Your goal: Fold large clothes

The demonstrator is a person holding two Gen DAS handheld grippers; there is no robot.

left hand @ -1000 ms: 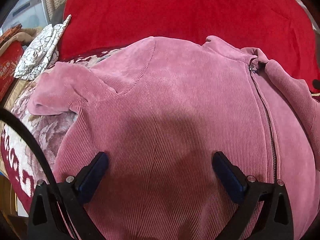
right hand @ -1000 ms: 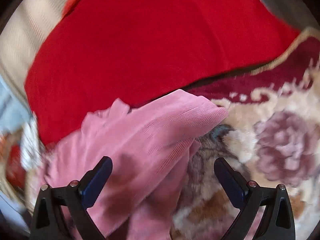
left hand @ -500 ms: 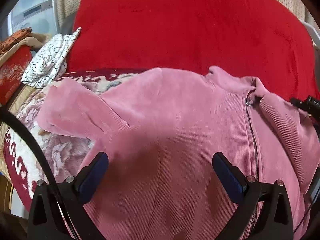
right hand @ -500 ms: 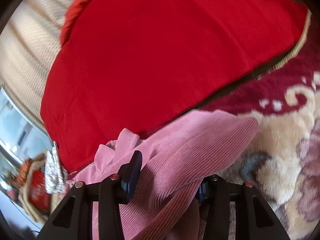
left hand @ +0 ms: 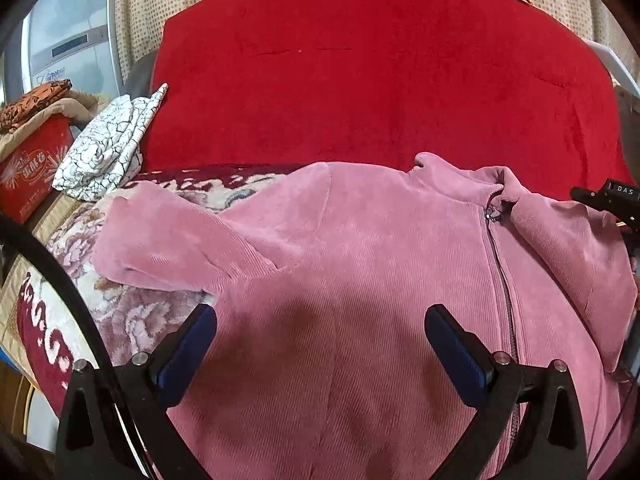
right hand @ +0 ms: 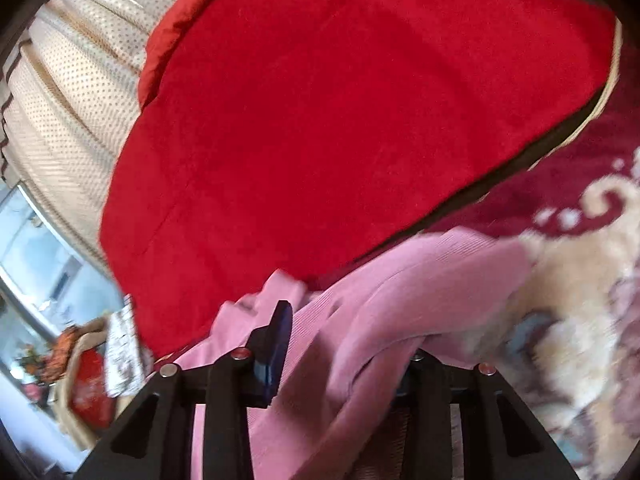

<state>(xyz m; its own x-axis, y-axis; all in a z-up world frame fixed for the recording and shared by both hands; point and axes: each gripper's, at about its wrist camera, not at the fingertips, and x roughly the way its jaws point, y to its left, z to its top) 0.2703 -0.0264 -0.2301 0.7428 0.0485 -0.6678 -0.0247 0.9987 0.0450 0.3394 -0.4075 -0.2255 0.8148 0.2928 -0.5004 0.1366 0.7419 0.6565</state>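
Observation:
A pink corduroy zip jacket lies front up on a floral blanket, collar toward a red cushion. Its left sleeve is folded across the left side. My left gripper is open and empty, hovering over the jacket's lower front. My right gripper is shut on the jacket's right sleeve and holds it lifted off the blanket; its right finger is hidden by the fabric. The right gripper's body shows at the right edge of the left wrist view.
A large red cushion lies behind the jacket. A white cloth with black crackle print and a red box sit at the far left. A dotted curtain hangs behind.
My right gripper closed on the right sleeve and lifted it, tilting up. My left gripper drew back from the jacket, staying open.

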